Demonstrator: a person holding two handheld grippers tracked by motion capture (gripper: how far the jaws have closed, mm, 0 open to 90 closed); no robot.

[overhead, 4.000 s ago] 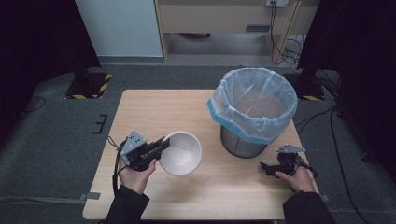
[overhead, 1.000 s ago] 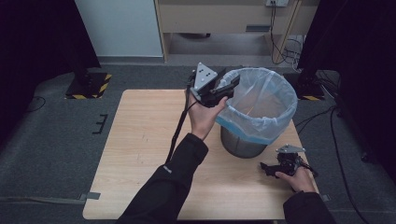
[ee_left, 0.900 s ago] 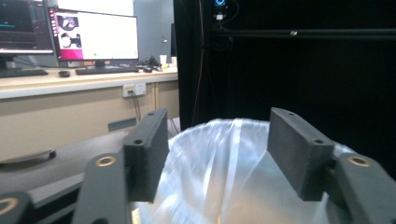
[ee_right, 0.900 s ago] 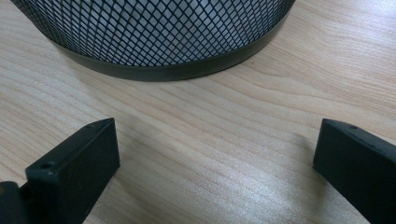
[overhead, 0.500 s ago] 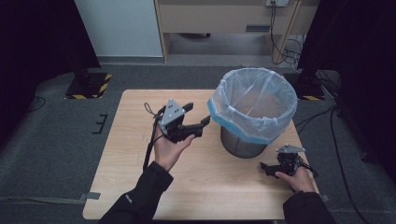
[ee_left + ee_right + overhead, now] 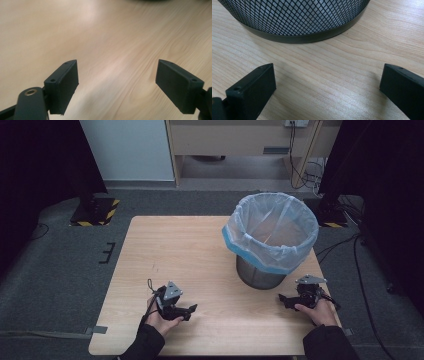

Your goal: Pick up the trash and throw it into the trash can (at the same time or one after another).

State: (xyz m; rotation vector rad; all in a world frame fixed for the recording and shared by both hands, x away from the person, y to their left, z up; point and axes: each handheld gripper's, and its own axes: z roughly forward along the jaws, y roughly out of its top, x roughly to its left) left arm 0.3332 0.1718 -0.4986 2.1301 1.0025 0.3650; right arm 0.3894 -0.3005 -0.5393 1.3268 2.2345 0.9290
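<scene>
Black mesh bin [image 6: 261, 270] with a pale blue liner stands far right on the wooden table [image 6: 195, 245]. Left gripper [image 6: 189, 310], near left, has just been opening its jaws, nothing between them; right gripper [image 6: 283, 300], beside the bin, gapes empty

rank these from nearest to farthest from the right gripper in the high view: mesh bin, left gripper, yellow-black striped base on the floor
1. Mesh bin: just up and left of the right gripper, on the table's right side.
2. Left gripper: across the table, near its front left.
3. Yellow-black striped base: on the floor beyond the table's far left corner.
</scene>
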